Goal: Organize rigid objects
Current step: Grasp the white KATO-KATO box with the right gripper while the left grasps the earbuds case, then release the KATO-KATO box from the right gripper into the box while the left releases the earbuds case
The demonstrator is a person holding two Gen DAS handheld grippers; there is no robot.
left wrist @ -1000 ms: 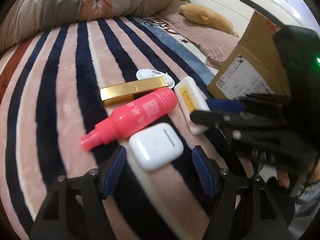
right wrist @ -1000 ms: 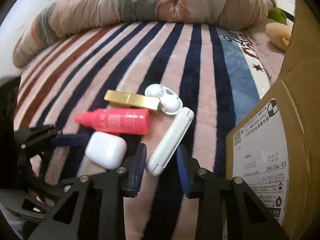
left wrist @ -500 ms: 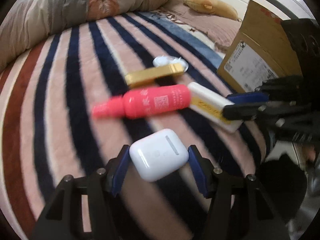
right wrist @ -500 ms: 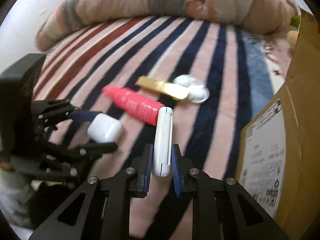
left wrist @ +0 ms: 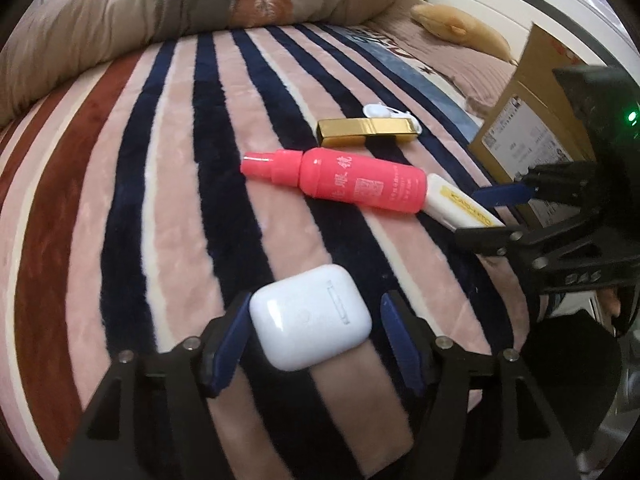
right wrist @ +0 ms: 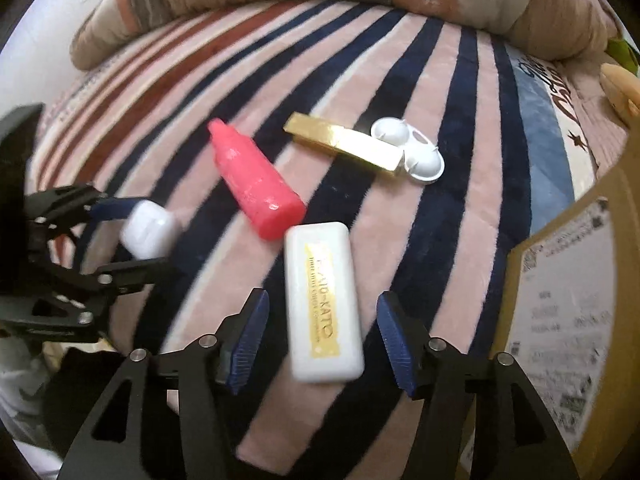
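Note:
A white earbud case (left wrist: 310,326) lies on the striped blanket between the open fingers of my left gripper (left wrist: 316,332); it also shows in the right wrist view (right wrist: 146,230). A white flat box with a gold label (right wrist: 322,304) lies flat between the open fingers of my right gripper (right wrist: 320,338); its end shows in the left wrist view (left wrist: 460,208). Beyond them lie a pink spray bottle (left wrist: 344,186) (right wrist: 254,178), a gold box (left wrist: 366,132) (right wrist: 346,144) and a white plastic lens case (right wrist: 416,154).
A cardboard box (right wrist: 576,320) (left wrist: 528,120) stands on the right, close to my right gripper. A rolled duvet (left wrist: 200,4) lies along the far side of the bed. A yellow plush toy (left wrist: 460,28) lies at the far right.
My right gripper, shut on the white flat box half a second ago, has opened, and the box lies flat. My left gripper has widened slightly around the earbud case.

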